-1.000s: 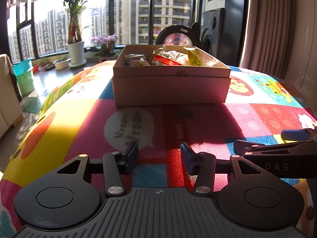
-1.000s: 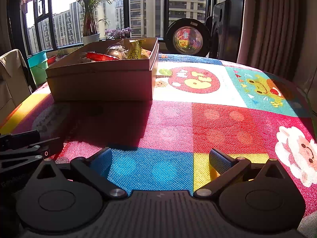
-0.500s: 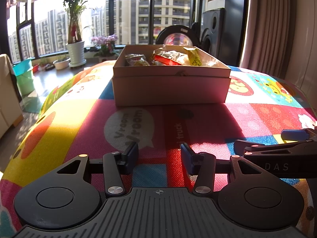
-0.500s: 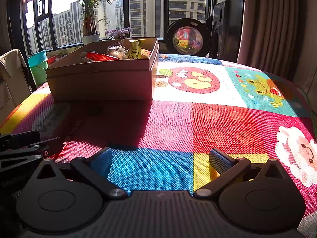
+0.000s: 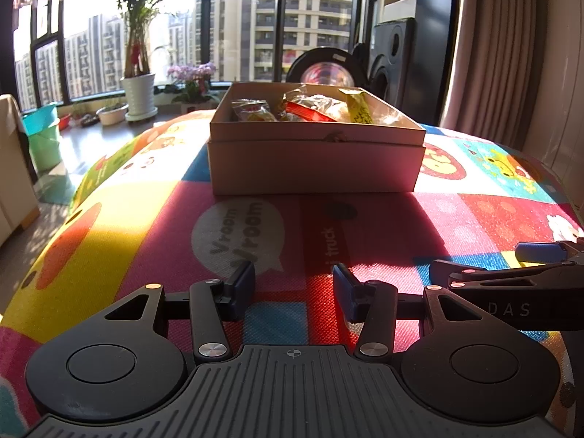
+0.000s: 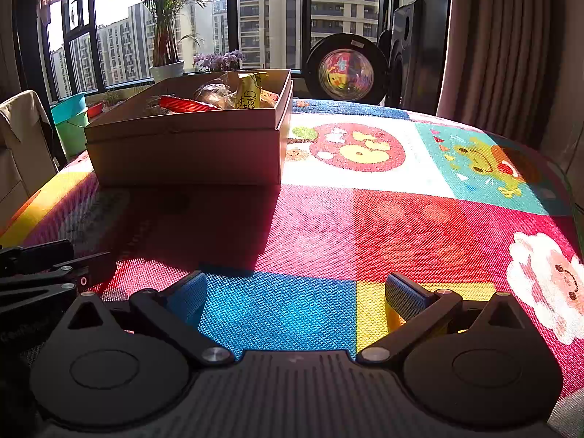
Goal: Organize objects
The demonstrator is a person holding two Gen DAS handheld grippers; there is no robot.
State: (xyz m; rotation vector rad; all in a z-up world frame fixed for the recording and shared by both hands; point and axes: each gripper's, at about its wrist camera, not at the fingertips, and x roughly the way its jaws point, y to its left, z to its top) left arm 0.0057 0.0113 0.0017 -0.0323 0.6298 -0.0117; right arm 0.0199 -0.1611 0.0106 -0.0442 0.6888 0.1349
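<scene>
The left gripper (image 5: 294,288) sits low over the colourful play mat (image 5: 153,219), its 2 blue-padded fingers (image 5: 242,284) parted with a moderate gap and nothing between them. The right gripper (image 6: 295,294) rests beside it, released wide, with only the mat's blue and yellow squares showing between its pads (image 6: 403,294). Each gripper shows at the edge of the other's view, so the 2 lie close side by side. Ahead of both, well apart from the fingertips, stands an open cardboard box (image 5: 315,162) on the mat, casting a long shadow toward the grippers. Inside it lie wrapped snack packets: a yellow packet (image 6: 250,93) standing tilted near the far side, a red packet (image 6: 184,104) lying flat, and clear crinkly wrappers (image 5: 253,109). Beyond the box are a round dark-rimmed disc (image 6: 346,69), a black speaker (image 5: 392,62), a potted plant (image 5: 138,89) by the window, and a curtain (image 6: 496,47) on the right.
</scene>
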